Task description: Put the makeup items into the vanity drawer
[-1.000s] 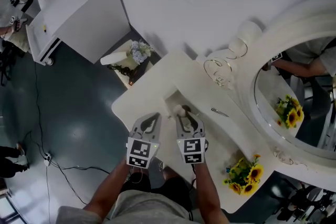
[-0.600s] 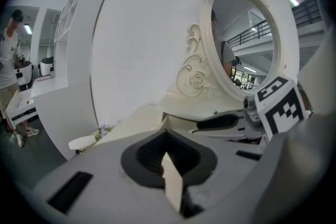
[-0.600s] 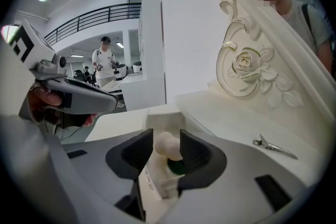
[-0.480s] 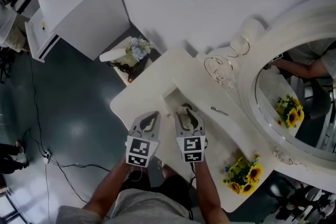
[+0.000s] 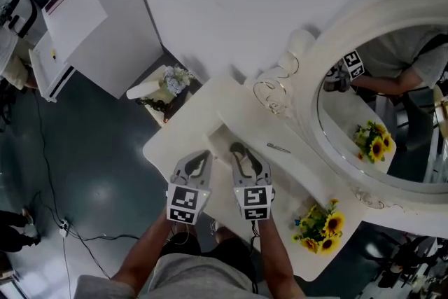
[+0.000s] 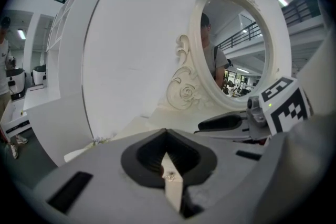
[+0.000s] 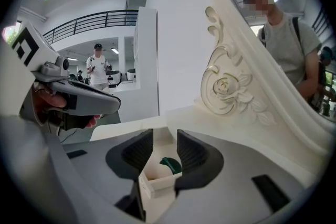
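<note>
The drawer is pulled open at the front of the white worktop. In my right gripper view I look down into it and see a small dark green thing lying inside, near the front wall. I cannot tell what kind of makeup it is. My right gripper hangs just over the open drawer. Its jaws stand apart and they hold nothing. My left gripper is just beside it, over the worktop edge to the left of the drawer. Its jaws are closed tip to tip, with nothing in them. A thin stick lies on the worktop behind the drawer, near the big round mirror. Some sunflowers sit at the right end of the worktop.
</note>
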`<state>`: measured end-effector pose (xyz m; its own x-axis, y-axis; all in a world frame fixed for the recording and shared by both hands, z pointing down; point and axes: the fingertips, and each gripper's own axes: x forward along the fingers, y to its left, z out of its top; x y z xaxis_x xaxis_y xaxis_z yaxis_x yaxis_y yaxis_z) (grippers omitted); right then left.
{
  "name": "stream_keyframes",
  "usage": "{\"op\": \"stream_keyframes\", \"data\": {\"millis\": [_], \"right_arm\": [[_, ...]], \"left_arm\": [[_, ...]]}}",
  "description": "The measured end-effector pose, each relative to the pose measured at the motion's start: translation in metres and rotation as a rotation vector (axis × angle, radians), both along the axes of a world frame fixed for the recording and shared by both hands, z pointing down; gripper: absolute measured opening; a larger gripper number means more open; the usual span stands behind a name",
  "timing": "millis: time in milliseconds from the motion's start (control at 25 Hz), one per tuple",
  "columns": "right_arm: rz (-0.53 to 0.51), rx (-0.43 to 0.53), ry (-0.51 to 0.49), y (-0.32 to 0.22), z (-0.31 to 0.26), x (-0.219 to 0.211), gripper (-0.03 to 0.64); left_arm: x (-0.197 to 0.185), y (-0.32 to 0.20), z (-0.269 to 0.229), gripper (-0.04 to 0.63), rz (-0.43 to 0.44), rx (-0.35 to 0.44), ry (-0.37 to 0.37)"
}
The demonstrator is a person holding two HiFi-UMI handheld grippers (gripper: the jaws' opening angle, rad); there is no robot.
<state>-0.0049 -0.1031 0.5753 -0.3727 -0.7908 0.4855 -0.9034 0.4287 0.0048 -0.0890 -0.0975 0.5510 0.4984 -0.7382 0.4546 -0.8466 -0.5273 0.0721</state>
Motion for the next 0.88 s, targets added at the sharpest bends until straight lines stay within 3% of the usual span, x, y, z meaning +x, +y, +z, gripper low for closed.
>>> {"op": "stream_keyframes", "data": {"millis": [320, 600, 880], "right_arm": [[0.139, 0.076, -0.026, 0.020, -0.055, 0.049, 0.146], [0.288, 0.158, -0.019, 0.043, -0.093, 0.096, 0.068], [0.371, 0.200, -0.015, 0.068, -0.106, 0.125, 0.024]], "left_arm": [[0.042, 0.004, -0.047, 0.000, 0.119, 0.063, 0.022], [0.084, 0.015, -0.078, 0.000, 0.250, 0.114, 0.041], [0.108, 0.027, -0.086, 0.000, 0.316, 0.129, 0.043]]}}
